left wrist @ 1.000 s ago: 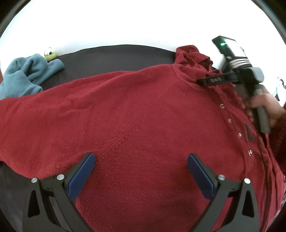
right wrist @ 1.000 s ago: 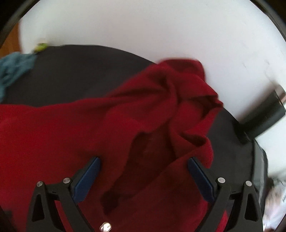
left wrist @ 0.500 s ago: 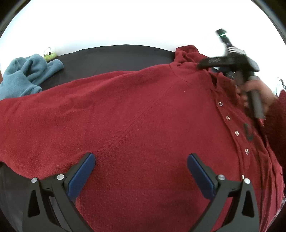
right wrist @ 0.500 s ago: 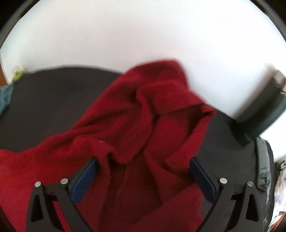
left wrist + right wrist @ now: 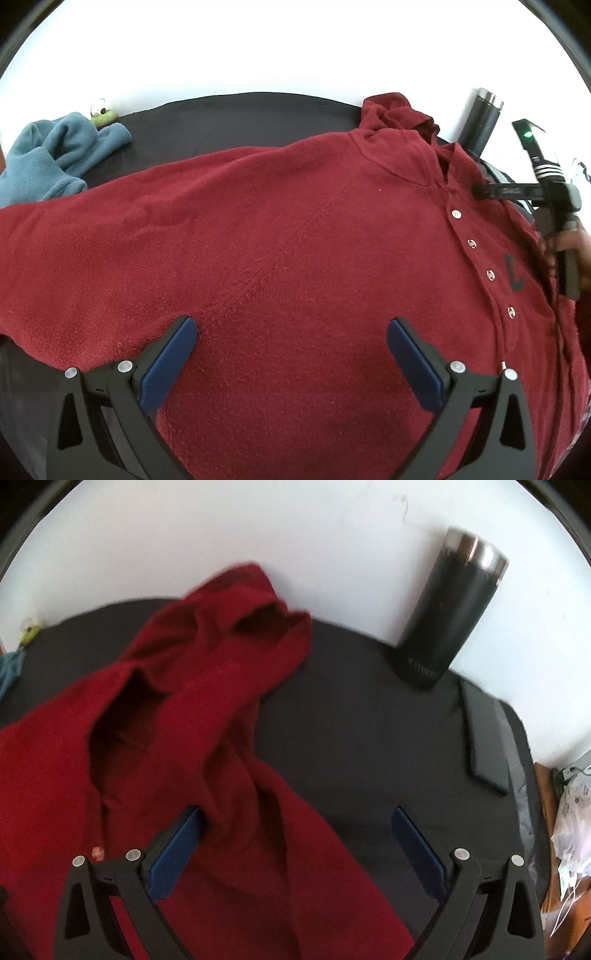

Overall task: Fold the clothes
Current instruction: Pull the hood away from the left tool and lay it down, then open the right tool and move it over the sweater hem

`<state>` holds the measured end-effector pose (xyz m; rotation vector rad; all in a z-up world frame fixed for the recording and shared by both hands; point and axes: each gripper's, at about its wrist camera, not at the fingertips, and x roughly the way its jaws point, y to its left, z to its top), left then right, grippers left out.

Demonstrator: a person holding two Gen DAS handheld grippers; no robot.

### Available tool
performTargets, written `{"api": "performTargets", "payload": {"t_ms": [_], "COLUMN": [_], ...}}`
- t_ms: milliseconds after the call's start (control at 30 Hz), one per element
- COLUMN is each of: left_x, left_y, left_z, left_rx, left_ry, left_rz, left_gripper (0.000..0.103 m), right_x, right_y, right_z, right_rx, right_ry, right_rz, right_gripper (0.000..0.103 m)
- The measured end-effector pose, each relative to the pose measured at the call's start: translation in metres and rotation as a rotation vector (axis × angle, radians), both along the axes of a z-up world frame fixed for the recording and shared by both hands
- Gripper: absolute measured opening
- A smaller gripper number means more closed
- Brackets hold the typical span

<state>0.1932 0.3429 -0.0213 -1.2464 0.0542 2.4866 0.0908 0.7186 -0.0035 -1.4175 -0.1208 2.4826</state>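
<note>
left gripper [image 5: 291, 354] spread above red pullover [image 5: 277, 236] | right gripper [image 5: 295, 842] spread over hood

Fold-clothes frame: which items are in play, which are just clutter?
In play:
- red sweater, spread on the black table
- left gripper, open over it
- right gripper, open at the hood
- blue garment, possibly next

Clutter:
- dark tumbler
- small green object
- flat black item
- plastic bag
</note>
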Motion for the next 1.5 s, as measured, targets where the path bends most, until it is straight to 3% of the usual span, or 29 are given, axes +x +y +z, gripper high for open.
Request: {"api": "performTargets", "payload": {"t_ms": [100, 233, 567, 700, 900, 1033, 1233, 1500], "left_x": [0.000, 0.000, 0.000, 0.000, 0.000, 0.003, 0.005, 0.001], "left_y": [0.000, 0.001, 0.000, 0.001, 0.001, 0.001, -0.004, -0.028], "left_z": [0.000, 0.000, -0.001, -0.001, -0.001, -0.001, -0.003, -0.003], "left_rx": [-0.002, -0.007, -0.007, -0.008, -0.005, -0.028, -0.105, -0.129], "left_ry": [0.000, 0.001, 0.002, 0.002, 0.002, 0.005, 0.017, 0.021], "left_rz": [0.001, 0.000, 0.000, 0.000, -0.001, -0.031, -0.097, -0.099], "left_gripper": [0.103, 0.103, 0.103, 0.103, 0.103, 0.103, 0.103, 0.103], "right_x": [-0.015, -0.016, -0.016, 0.026, 0.121, 0.182, 0.253, 0.277], "right_y": [0.004, 0.011, 0.011, -0.006, -0.045, -0.070, -0.100, -0.117], "right_z": [-0.009, 0.008, 0.011, 0.032, 0.067, 0.057, 0.032, 0.002], "right_rx": [0.047, 0.091, 0.122, 0.106, -0.074, -0.212, -0.317, -0.318], "right_ry": [0.021, 0.067, 0.069, 0.124, 0.176, 0.150, 0.118, 0.122], "right_rz": [-0.058, -0.116, -0.104, -0.058, 0.074, 0.127, 0.170, 0.204], "right_gripper": [0.102, 0.102, 0.102, 0.102, 0.102, 0.102, 0.102, 0.102]}}
